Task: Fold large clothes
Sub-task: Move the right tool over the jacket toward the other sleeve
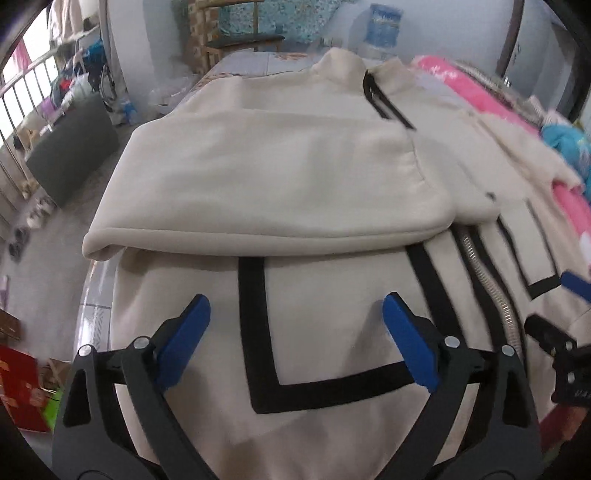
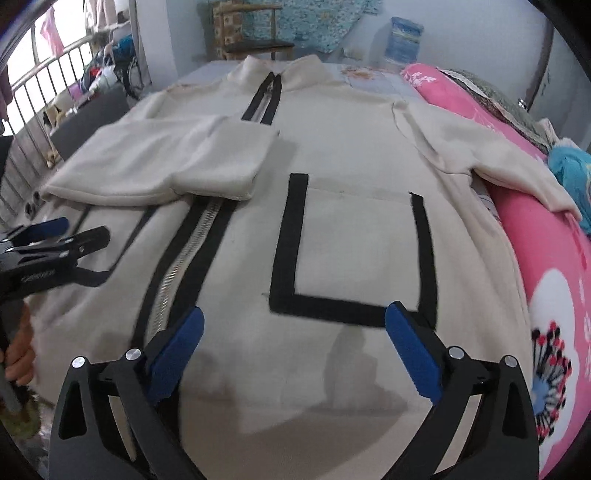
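Note:
A cream zip-up jacket (image 2: 351, 236) with black trim and a silver zipper (image 2: 177, 266) lies front up on the bed. One sleeve (image 1: 266, 184) is folded across its chest, seen also in the right wrist view as the folded sleeve (image 2: 162, 166). The other sleeve (image 2: 498, 166) stretches out over a pink quilt. My left gripper (image 1: 297, 314) hovers open above a black-edged pocket (image 1: 332, 332), nothing between its blue pads. My right gripper (image 2: 295, 325) stands open above the other pocket (image 2: 354, 243), also empty. Each gripper shows at the edge of the other's view: the right gripper (image 1: 554, 314) and the left gripper (image 2: 70, 232).
A pink flowered quilt (image 2: 546, 295) runs along the jacket's right side, with a blue cloth (image 2: 569, 166) on it. A wooden chair (image 2: 255, 33) and a water bottle (image 2: 402, 40) stand beyond the bed. A railing (image 1: 22, 96) and floor clutter lie to the left.

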